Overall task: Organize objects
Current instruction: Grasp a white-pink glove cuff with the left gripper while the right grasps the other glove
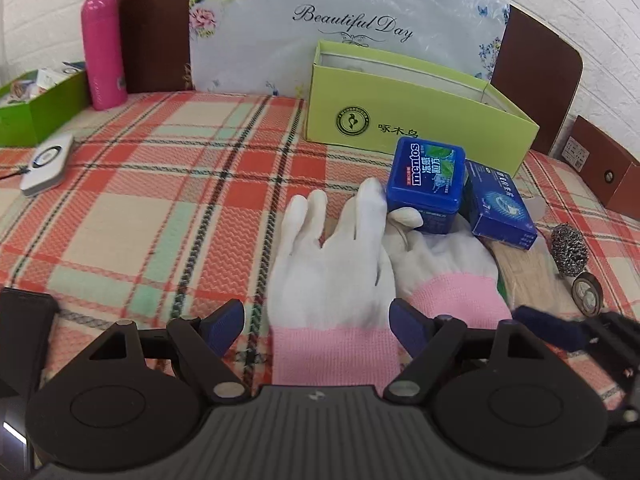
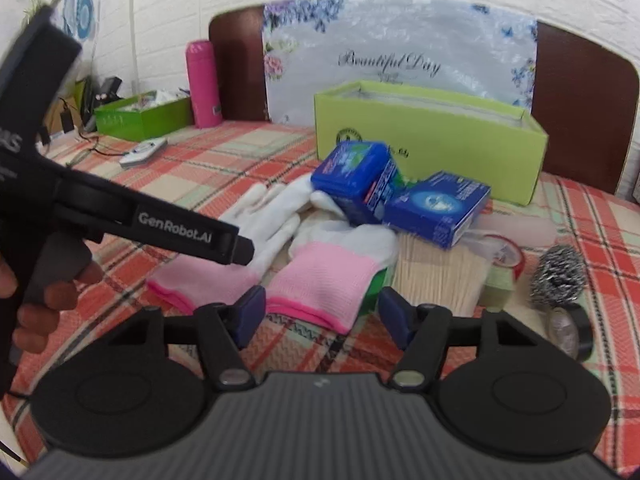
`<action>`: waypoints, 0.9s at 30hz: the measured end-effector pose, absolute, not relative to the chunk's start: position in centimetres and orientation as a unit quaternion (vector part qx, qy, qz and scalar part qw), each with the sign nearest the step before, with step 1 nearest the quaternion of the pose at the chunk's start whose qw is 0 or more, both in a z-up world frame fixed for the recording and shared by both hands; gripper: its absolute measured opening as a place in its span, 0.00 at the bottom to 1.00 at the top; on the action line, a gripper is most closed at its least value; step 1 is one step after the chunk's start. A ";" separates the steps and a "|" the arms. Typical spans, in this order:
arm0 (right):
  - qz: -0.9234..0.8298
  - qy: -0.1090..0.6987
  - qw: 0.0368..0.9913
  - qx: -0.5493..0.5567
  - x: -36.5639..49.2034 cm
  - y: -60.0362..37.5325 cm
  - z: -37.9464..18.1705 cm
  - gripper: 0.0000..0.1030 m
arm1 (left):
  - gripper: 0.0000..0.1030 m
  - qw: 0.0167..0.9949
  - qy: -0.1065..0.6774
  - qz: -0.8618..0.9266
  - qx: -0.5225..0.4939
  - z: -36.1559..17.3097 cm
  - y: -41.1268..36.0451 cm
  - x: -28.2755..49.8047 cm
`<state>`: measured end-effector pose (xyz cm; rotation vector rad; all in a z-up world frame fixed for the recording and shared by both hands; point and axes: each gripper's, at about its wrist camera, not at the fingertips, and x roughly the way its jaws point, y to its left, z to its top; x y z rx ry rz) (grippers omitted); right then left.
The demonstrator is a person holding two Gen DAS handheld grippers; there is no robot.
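A: Nearest, left gripper (image 1: 316, 326) gaping wide over pink-cuffed white gloves (image 1: 340, 272), gripping nothing. Right gripper (image 2: 322, 314) half-parted, empty too, above a cuff.

B: Further on, blue Mentos tin (image 1: 426, 184) tipped on the gloves, beside a blue carton (image 1: 500, 212).

A: Behind, lime-green box (image 1: 408, 120) open-topped, contents hidden. Far left, green tray (image 2: 144, 116) holding white bits.

Each claw (image 1: 316, 322) is black plastic with two round discs at its base and a grey ribbed body between them. The fingers (image 1: 224, 326) end in dark blue pads. Silver screws sit at the joints. White letters on the left claw's (image 2: 240, 250) arm read "GenRobot.AI".
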<state>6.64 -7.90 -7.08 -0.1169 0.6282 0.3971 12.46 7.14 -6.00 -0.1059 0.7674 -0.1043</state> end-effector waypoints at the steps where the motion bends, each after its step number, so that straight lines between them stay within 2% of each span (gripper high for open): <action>1: 0.191 0.309 0.930 -0.059 6.9 -7.7 -7.3 0.27 | 0.80 0.925 0.374 -0.054 -0.050 -6.0 7.0 12.6; 2: 0.190 0.312 0.929 -0.064 7.0 -7.7 -7.3 0.05 | 0.80 0.925 0.373 -0.057 -0.049 -6.1 6.9 12.6; 4: 0.195 0.303 0.931 -0.059 6.4 -8.2 -7.0 0.05 | 0.80 0.924 0.374 -0.061 -0.051 -6.2 6.8 12.8; 5: 0.196 0.296 0.933 -0.061 5.9 -8.6 -6.6 0.05 | 0.74 0.922 0.377 -0.067 -0.054 -6.3 6.8 12.9; 6: 0.199 0.289 0.935 -0.056 5.2 -9.2 -6.1 0.05 | 0.63 0.920 0.380 -0.073 -0.059 -6.4 6.8 13.0; 8: 0.206 0.279 0.937 -0.036 3.9 -10.6 -5.0 0.05 | 0.56 0.920 0.381 -0.073 -0.055 -6.5 6.6 13.1; 9: 0.206 0.273 0.939 -0.029 3.2 -11.4 -4.5 0.05 | 0.43 0.921 0.379 -0.074 -0.050 -6.4 6.5 13.0; 10: 0.204 0.269 0.941 -0.026 2.5 -12.3 -4.0 0.05 | 0.35 0.922 0.378 -0.075 -0.047 -6.3 6.5 12.9; 12: 0.198 0.269 0.942 -0.016 1.3 -14.0 -3.3 0.05 | 0.12 0.921 0.378 -0.083 -0.048 -6.1 6.6 12.6; 15: 0.201 0.293 0.935 -0.001 0.0 -16.3 -3.2 0.05 | 0.04 0.916 0.381 -0.117 -0.054 -5.4 6.9 11.0; 21: 0.195 0.360 0.912 -0.019 -2.1 -18.5 -5.5 0.09 | 0.04 0.900 0.402 -0.167 -0.019 -5.3 7.2 5.6; 22: 0.188 0.359 0.914 -0.010 -2.1 -18.7 -5.6 0.18 | 0.06 0.901 0.403 -0.162 -0.020 -5.4 7.2 5.3; 23: 0.183 0.354 0.917 0.002 -1.9 -18.8 -5.6 0.38 | 0.12 0.903 0.402 -0.153 -0.021 -5.5 7.2 5.2; 24: 0.179 0.346 0.921 0.016 -1.7 -18.8 -5.4 0.49 | 0.25 0.906 0.398 -0.144 -0.023 -5.5 7.3 5.3; 25: 0.177 0.335 0.925 0.022 -1.6 -18.7 -5.2 0.60 | 0.34 0.909 0.393 -0.132 -0.026 -5.6 7.3 5.6; 27: 0.181 0.312 0.933 0.003 -1.1 -17.6 -4.8 0.60 | 0.72 0.917 0.383 -0.108 -0.025 -5.7 7.0 6.2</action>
